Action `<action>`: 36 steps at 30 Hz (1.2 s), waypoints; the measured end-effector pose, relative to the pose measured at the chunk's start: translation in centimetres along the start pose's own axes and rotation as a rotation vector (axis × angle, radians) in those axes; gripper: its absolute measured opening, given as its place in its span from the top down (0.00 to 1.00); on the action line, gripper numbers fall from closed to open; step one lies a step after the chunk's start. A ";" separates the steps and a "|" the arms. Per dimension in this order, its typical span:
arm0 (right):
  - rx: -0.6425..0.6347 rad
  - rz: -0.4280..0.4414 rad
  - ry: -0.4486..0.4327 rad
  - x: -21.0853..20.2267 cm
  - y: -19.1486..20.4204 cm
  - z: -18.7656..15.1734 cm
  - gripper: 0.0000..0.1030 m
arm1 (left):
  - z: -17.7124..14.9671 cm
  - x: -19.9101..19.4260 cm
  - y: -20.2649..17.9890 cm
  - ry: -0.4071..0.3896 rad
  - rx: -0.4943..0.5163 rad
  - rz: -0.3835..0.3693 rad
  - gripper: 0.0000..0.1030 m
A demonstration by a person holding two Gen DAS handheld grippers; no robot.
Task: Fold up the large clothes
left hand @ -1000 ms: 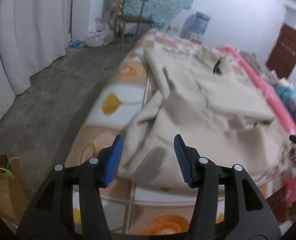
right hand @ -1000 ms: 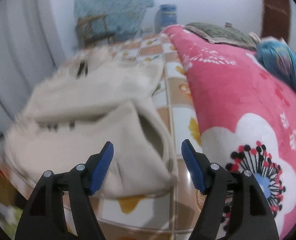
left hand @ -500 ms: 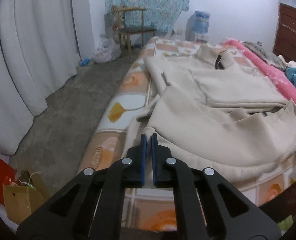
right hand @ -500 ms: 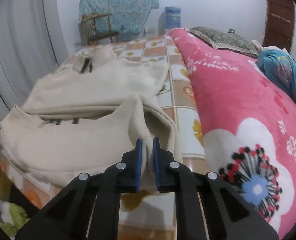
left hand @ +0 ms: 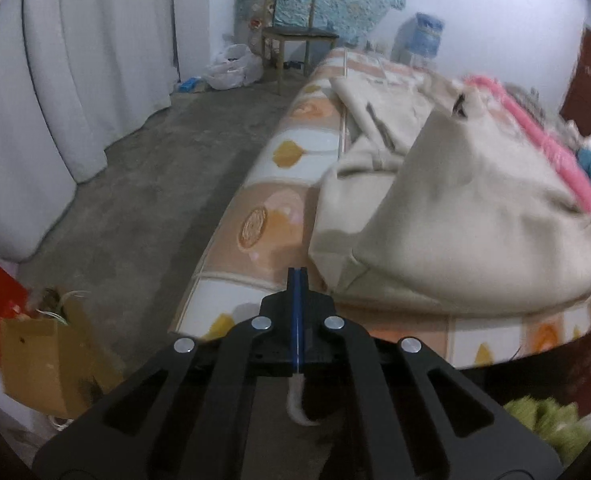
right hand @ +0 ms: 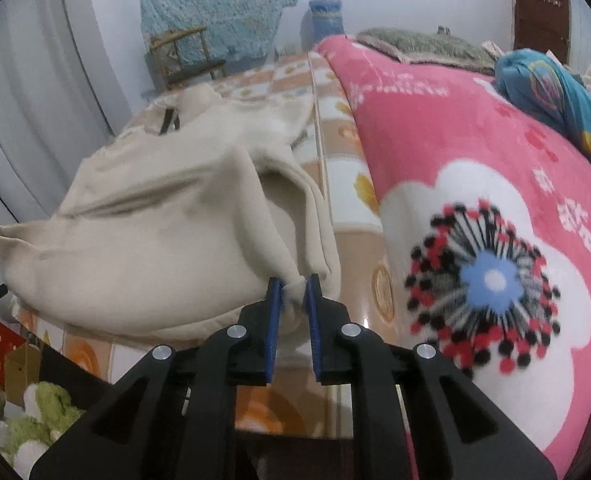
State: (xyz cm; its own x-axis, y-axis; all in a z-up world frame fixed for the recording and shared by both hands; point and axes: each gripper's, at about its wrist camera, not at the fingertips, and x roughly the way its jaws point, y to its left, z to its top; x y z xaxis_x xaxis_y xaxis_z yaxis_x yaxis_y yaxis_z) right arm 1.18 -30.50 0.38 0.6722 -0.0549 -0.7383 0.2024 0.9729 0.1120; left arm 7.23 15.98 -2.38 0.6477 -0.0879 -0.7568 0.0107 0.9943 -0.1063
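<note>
Beige cloth dominates both views: a large garment [left hand: 475,216] is spread over the patterned bed [left hand: 271,216] and is bunched up into a raised hump near the bed's near edge. A pink flowered blanket [right hand: 475,208] is seen beside it on the right, just beside the garment's edge. In the right wrist view, a corner of the garment [right hand: 294,290] is pinched by the right gripper [right hand: 294,300]; its blue pads [right hand: 273,312] are held narrowly apart by the wad of cloth, and the fabric is drawn up from there toward the collar. In the left wrist view, the left gripper [left hand: 297,280] is pressed fully together, and the garment's bulk lies to its right. Only a pale sliver [left hand: 297,404] is seen hanging below the closed pads; whether cloth is caught there cannot be told for certain.
</note>
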 end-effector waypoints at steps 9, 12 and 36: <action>0.055 0.032 -0.058 0.2 0.0 2.6 0.55 | 2.4 -0.9 -3.9 -0.101 0.070 -0.105 0.86; 0.050 0.093 -0.038 0.6 1.1 2.8 0.44 | 3.0 -0.2 -6.8 -0.080 0.095 -0.221 0.68; -0.188 0.095 0.114 6.0 9.0 3.1 0.97 | 3.4 3.5 -20.0 -0.068 0.376 -0.363 0.96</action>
State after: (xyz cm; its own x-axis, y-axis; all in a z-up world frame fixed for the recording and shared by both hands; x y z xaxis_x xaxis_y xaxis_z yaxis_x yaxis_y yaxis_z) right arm 9.26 -22.79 -0.97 0.5946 0.0544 -0.8021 -0.0010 0.9978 0.0670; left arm 11.85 -4.06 -0.73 0.5992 -0.4393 -0.6693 0.5081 0.8547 -0.1061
